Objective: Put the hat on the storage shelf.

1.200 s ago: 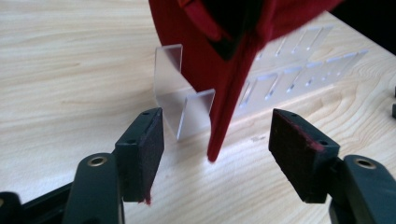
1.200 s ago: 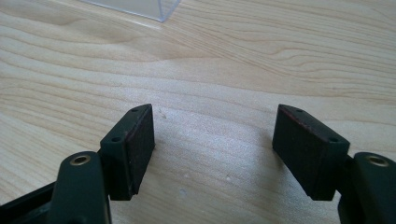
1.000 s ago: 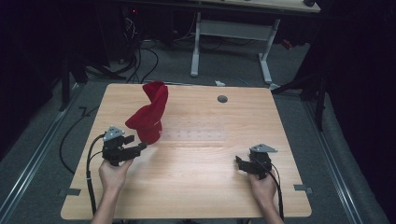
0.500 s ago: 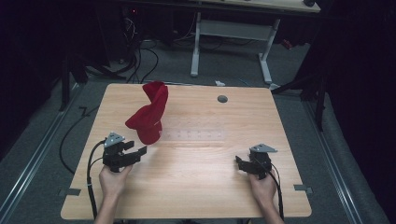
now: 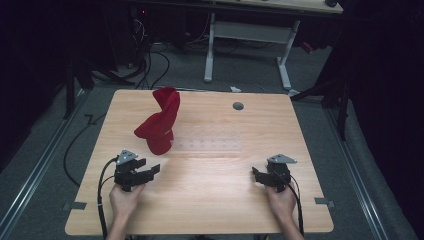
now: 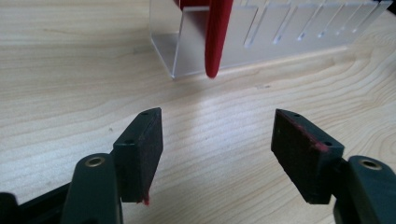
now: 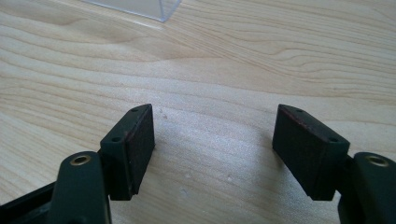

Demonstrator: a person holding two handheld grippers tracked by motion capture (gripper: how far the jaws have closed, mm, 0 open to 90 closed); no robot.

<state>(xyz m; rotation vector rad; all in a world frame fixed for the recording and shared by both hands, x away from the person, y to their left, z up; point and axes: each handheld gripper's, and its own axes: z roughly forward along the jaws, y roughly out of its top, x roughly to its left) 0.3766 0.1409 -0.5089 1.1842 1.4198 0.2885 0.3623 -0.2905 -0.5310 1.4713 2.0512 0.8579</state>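
A red cloth (image 5: 159, 125) is draped over the left end of a clear plastic rack (image 5: 207, 144) in the middle of the wooden table (image 5: 200, 210). In the left gripper view a red fold of the cloth (image 6: 217, 37) hangs over the clear rack (image 6: 280, 32) just ahead. My left gripper (image 5: 150, 171) rests near the front left, open, nothing between its jaws, a little in front of the cloth. My right gripper (image 5: 256, 176) sits at the front right, open and empty, over bare wood; the rack's corner (image 7: 140, 7) is at the top of its view.
A small dark round hole (image 5: 238, 106) is near the table's far edge. Cables (image 5: 102, 200) trail from each gripper off the front edge. Beyond the table stand a white desk frame (image 5: 250, 45) and floor cables.
My left gripper has drawn back toward the front edge, away from the red cloth. The right gripper and the cloth have stayed put.
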